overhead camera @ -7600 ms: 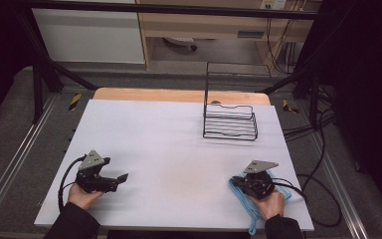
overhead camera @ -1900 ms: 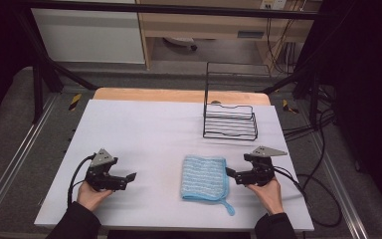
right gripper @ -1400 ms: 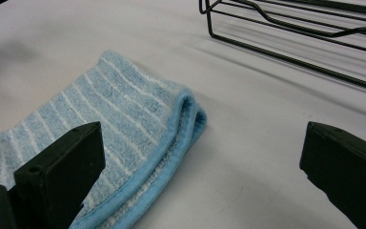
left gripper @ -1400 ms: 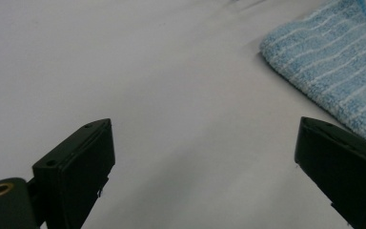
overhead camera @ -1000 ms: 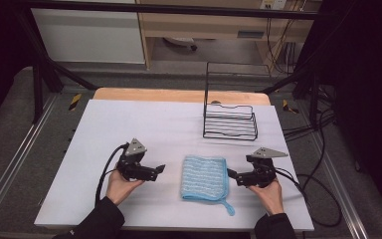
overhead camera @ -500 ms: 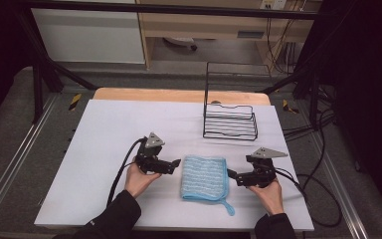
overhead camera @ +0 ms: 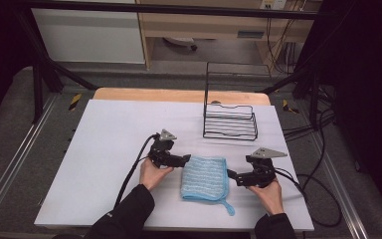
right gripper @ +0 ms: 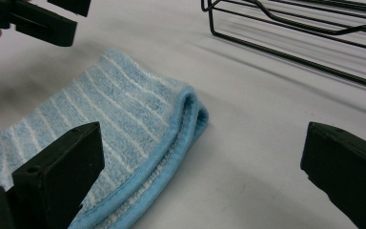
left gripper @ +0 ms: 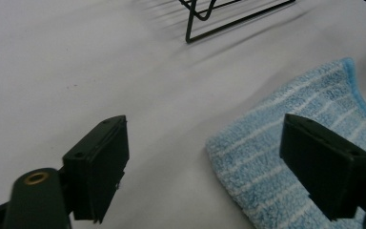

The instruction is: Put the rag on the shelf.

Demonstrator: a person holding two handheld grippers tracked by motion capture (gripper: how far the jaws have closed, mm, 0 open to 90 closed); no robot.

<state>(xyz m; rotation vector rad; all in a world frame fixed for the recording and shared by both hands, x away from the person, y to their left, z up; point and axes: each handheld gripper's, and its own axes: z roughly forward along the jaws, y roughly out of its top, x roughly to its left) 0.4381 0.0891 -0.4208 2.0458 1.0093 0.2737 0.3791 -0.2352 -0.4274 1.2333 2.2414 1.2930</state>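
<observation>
- I see the worktop (overhead camera: 109, 149) as a white sheet filling the middle of the high view, with a wooden edge along its far side; beyond it, at the top of the frame, a pale cabinet and shelving sit in a dim room, with metal rails and cables down both sides.
- A black wire rack (overhead camera: 230, 119) stands right of centre in the upper half, well apart from both of my tools.
- The blue striped cloth (overhead camera: 205, 178) lies folded flat at lower centre, its long axis running from near to far, with a small loop trailing from its near right corner.
- My left hand-held gripper (overhead camera: 185, 160) sits just beside the cloth's far left corner, jaws spread wide and empty; in the left gripper view that corner lies toward the right-hand jaw.
- My right hand-held gripper (overhead camera: 230, 175) rests just beside the cloth's right edge, also released; in the right gripper view the doubled, folded edge lies toward the left-hand jaw.
- I judge the left one slightly nearer, so a short push toward the frame's right should bring that corner between its jaws.
</observation>
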